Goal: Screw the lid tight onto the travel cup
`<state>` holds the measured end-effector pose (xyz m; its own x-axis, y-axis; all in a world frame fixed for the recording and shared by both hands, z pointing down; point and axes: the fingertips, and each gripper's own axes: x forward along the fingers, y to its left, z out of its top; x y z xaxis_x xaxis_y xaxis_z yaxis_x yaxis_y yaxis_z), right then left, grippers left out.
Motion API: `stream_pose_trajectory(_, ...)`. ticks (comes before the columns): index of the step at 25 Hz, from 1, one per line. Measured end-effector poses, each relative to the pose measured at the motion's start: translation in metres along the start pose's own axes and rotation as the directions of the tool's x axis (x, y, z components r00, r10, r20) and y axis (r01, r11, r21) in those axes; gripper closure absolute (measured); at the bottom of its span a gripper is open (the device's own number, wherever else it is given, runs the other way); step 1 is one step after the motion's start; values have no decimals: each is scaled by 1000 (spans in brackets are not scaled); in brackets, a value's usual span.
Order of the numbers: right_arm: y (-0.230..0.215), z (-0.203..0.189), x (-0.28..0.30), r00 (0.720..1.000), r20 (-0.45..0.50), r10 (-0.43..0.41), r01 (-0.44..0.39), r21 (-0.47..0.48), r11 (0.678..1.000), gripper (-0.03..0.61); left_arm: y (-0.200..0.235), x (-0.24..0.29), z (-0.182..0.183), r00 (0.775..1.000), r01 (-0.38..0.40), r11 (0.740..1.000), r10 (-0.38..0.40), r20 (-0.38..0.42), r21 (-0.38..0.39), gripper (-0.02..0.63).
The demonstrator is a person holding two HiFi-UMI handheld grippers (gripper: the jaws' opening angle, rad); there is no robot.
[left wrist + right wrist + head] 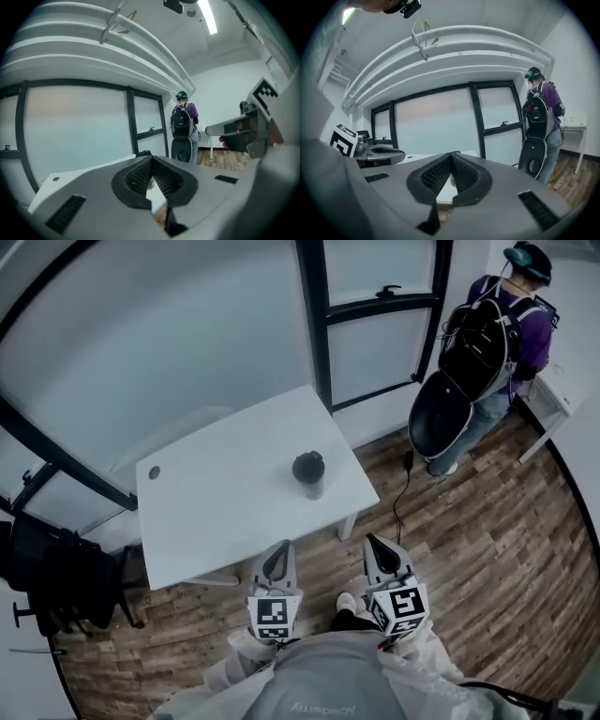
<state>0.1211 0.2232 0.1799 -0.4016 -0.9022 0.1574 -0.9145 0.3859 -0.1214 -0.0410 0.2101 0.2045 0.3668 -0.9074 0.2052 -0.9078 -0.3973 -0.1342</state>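
Note:
The travel cup (308,474) stands upright on the white table (225,502), toward its right side, with a dark lid on top. My left gripper (277,561) and right gripper (377,547) hover side by side in front of the table's near edge, well short of the cup. Both are shut with nothing between the jaws. In the left gripper view the shut left gripper (151,161) hides most of the cup; only the dark lid (143,153) peeks above it. The right gripper (451,158) likewise covers the cup in its own view.
A person with a black backpack (487,334) stands at the back right beside a small white desk (553,399). Behind the table runs a glass wall with a black frame (319,324). A black chair (56,582) sits to the left. The floor is wood.

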Motion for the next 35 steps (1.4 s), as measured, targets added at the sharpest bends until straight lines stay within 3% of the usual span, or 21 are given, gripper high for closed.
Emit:
stream_pose_trajectory(6, -46, 5, 69, 997, -43, 65, -65, -2, 998, 557, 20, 65, 6, 997, -69, 998, 68, -21, -15, 606)
stream_pose_trajectory(14, -59, 7, 131, 995, -64, 71, -72, -8, 997, 557, 62, 114, -20, 997, -64, 997, 62, -55, -39, 606)
stream_pose_trajectory(21, -58, -5, 163, 997, -67, 43, -44, -3, 999, 557, 81, 142, -43, 999, 16, 999, -19, -50, -52, 606)
stream_pose_trajectory(24, -55, -2, 194, 998, -33, 60, -59, 7, 998, 557, 95, 163, -58, 998, 39, 998, -42, -46, -51, 606)
stream_pose_trajectory(28, -53, 2, 227, 995, 44, 95, -96, 25, 995, 557, 111, 179, -80, 994, 94, 989, -100, -45, -114, 605)
stream_pose_trajectory(32, -83, -13, 219, 989, 78, 125, -128, 33, 991, 556, 85, 186, -87, 989, 139, 980, -145, -27, -145, 604)
stream_pose_trajectory(35, -94, -34, 230, 989, 72, 131, -134, 41, 990, 556, 76, 201, -104, 973, 226, 964, -230, -8, -142, 585)
